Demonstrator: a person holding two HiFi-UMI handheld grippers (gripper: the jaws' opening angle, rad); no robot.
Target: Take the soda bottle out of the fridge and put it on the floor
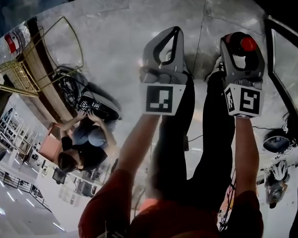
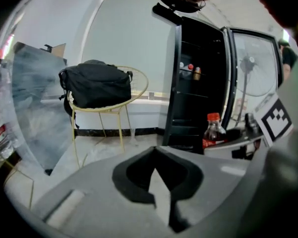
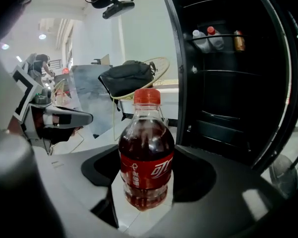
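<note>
Right gripper: jaws wide, pinching the small clear plastic soda bottle with red cap and label at label height. The bottle is upright, above the pale glossy floor, just left of the open black fridge. Left gripper: jaws pressed together, empty. We judge the bottle full, fairly heavy, smooth-walled and slightly yielding. The mid-body hold suits it.

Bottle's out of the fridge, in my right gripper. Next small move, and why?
Probably ease the right gripper straight down until the bottle stands on the floor, then open. The jaws clamp it upright, and bare floor shows under its base.
</note>
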